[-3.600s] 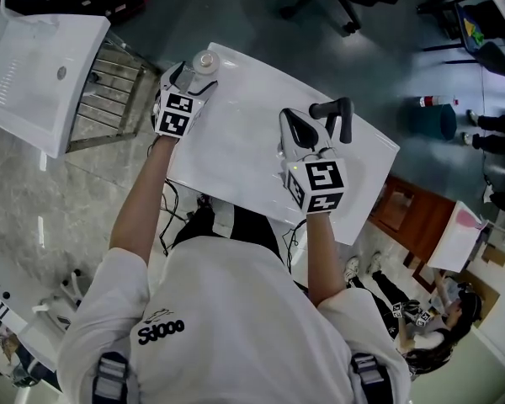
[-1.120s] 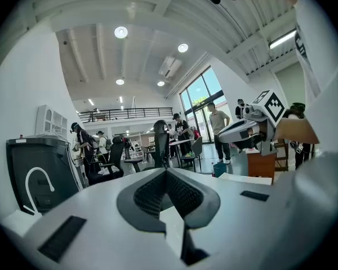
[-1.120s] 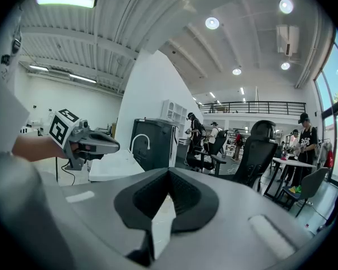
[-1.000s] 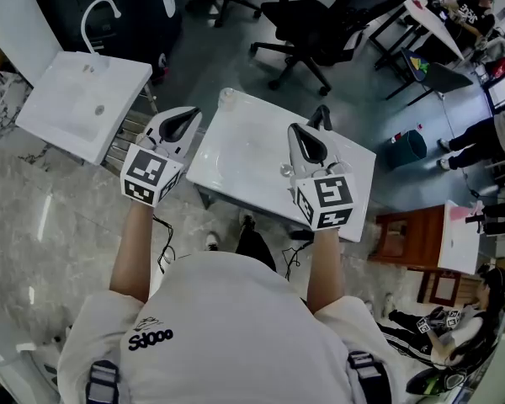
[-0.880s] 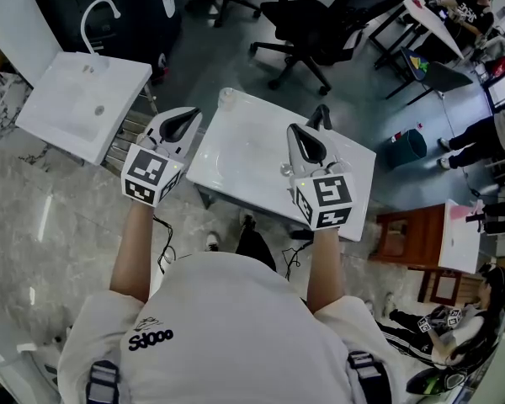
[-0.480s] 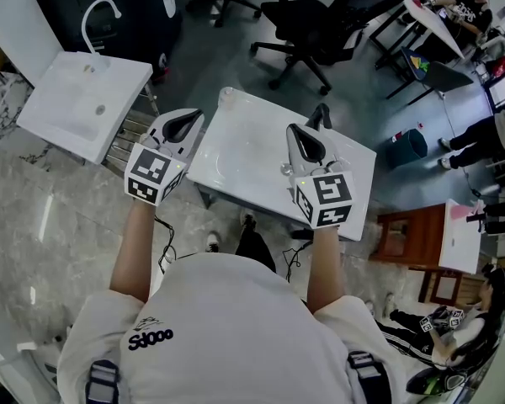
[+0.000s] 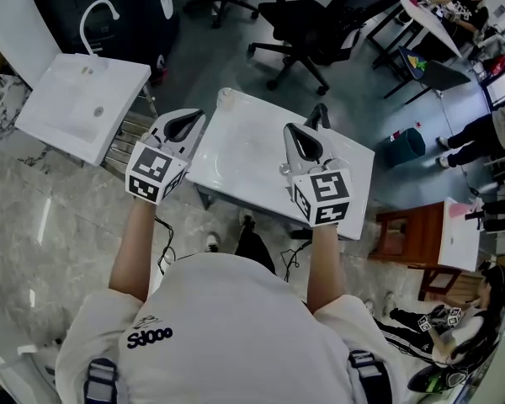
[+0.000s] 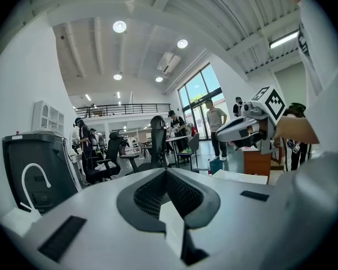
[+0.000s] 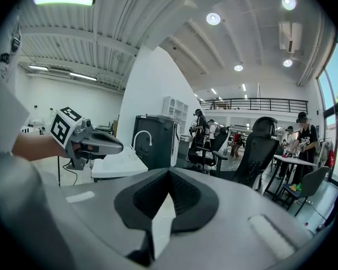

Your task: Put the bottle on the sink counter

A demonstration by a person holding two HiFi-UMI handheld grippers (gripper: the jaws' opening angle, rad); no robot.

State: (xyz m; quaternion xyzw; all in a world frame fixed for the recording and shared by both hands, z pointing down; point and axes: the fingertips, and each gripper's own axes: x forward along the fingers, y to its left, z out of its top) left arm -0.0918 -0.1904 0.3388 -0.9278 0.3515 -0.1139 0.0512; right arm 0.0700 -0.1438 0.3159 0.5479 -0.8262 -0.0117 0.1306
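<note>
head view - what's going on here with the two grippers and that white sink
A person holds a gripper in each hand at a white sink counter. The left gripper and right gripper both have their fingers shut with nothing between them. The bottle stands on the counter's far left corner, apart from both, so the placing looks done.

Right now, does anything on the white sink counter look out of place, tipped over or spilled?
Nothing stands out. The bottle sits at the far left corner of the sink counter, close to its edge, and no spill shows. The left claw and the right claw are shut and empty.
</note>
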